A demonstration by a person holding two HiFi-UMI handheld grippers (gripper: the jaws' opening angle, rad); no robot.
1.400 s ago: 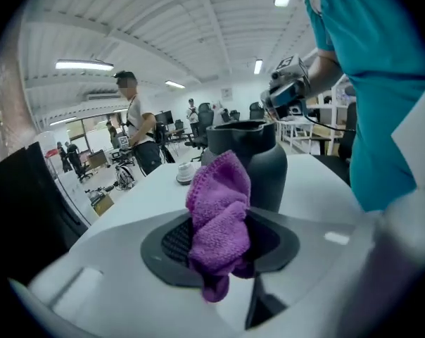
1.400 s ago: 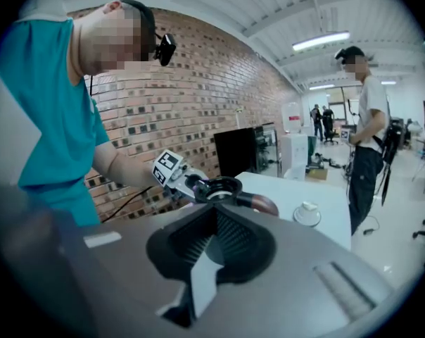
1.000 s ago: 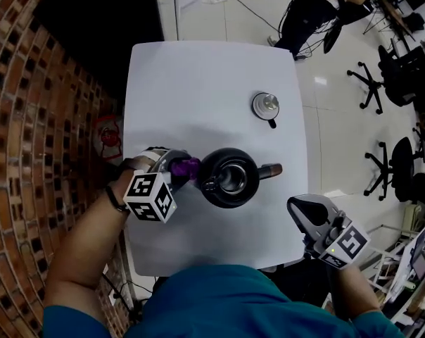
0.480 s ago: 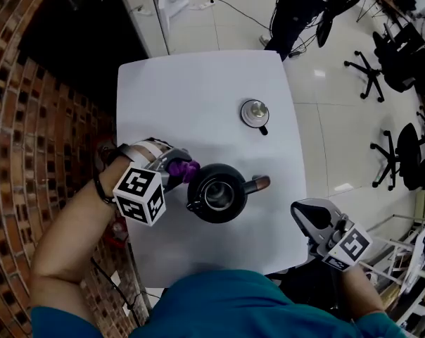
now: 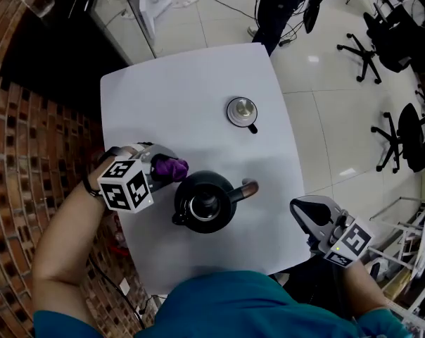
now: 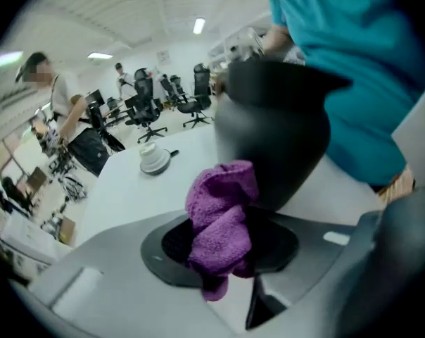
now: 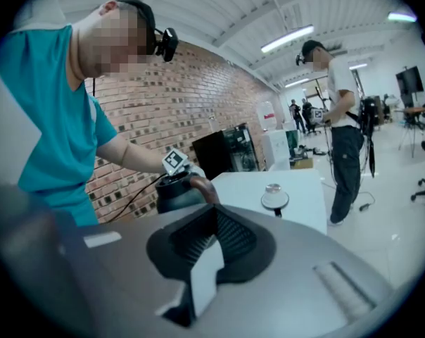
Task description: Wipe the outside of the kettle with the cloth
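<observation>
Where the left jaws close: a bunched purple cloth (image 6: 223, 220) sits pinched between the dark pads of the left gripper (image 5: 161, 167), its folds spilling above and below the grip.
Cloth and kettle: the upper fold of the cloth lies against the dark side wall of the black kettle (image 5: 203, 203), on the side toward the person's left.
Kettle: it stands upright on the near half of the white table (image 5: 191, 83), top open and the pale inside showing from above. Its brown-tipped handle (image 5: 248, 187) points toward the person's right.
Lid: a round metal lid (image 5: 241, 110) with a small black tab lies on the table beyond the kettle, well apart from it.
Right gripper: the right gripper (image 7: 207, 259) has its jaws parted with nothing between them. It hangs off the table's near right corner, well apart from the kettle, with kettle and lid both showing past its jaws.
Left arm: a bare forearm with a dark wristband (image 5: 93, 186) reaches in from the table's left edge.
Surroundings: a brick wall (image 5: 29, 153) runs along the left, black office chairs (image 5: 399, 139) stand on the pale floor at right, and a person in dark trousers (image 7: 343, 132) stands beyond the table's far corner.
</observation>
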